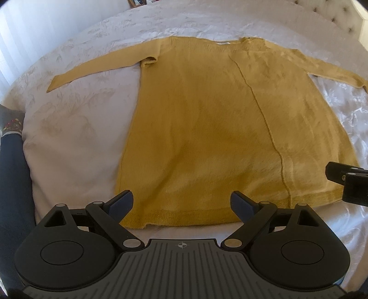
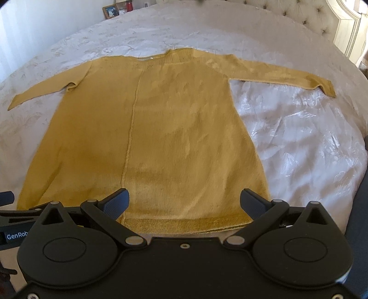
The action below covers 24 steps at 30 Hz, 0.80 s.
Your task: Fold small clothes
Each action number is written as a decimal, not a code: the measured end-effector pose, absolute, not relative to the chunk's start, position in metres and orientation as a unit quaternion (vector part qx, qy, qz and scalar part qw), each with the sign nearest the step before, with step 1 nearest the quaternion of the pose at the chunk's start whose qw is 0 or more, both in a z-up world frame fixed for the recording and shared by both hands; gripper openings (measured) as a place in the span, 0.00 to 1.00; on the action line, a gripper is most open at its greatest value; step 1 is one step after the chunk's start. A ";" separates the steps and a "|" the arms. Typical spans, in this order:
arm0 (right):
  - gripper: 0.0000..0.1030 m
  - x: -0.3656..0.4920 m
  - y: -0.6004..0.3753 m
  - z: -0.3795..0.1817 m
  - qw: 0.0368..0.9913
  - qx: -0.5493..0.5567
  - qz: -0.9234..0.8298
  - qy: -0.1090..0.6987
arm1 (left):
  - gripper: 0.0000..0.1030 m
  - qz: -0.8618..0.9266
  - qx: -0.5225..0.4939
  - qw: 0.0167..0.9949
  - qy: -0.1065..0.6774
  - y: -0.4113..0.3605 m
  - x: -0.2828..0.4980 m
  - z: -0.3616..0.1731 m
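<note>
A mustard-yellow knit sweater (image 1: 207, 128) lies flat on the bed, neck at the far side, hem toward me, both long sleeves spread outward. A seam runs down its middle. My left gripper (image 1: 182, 202) is open, hovering just above the hem's left part with nothing between its fingers. In the right wrist view the same sweater (image 2: 172, 138) fills the centre. My right gripper (image 2: 185, 202) is open over the hem's right part, also holding nothing. The right gripper's body (image 1: 349, 181) shows at the left wrist view's right edge.
A pale patterned bedspread (image 2: 299, 142) covers the bed. A tufted headboard (image 2: 310, 20) stands at the far right. A photo frame and small items (image 2: 119, 10) sit on a surface beyond the bed. A person's dark sleeve (image 1: 11, 172) is at the left edge.
</note>
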State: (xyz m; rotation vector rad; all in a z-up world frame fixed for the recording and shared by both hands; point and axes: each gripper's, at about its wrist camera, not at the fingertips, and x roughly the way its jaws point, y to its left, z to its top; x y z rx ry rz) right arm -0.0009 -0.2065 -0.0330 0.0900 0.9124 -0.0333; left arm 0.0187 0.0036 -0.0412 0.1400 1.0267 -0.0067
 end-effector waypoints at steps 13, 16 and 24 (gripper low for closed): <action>0.99 0.003 -0.207 -0.035 0.894 0.038 -0.019 0.446 | 0.90 -0.005 0.072 0.864 0.498 0.000 0.022 -0.044; 0.99 0.004 -0.207 -0.036 0.893 0.043 -0.016 0.449 | 0.90 -0.004 0.071 0.862 0.502 0.001 0.023 -0.045; 0.99 0.006 -0.207 -0.037 0.891 0.050 -0.011 0.451 | 0.90 -0.002 0.060 0.855 0.516 0.003 0.026 -0.051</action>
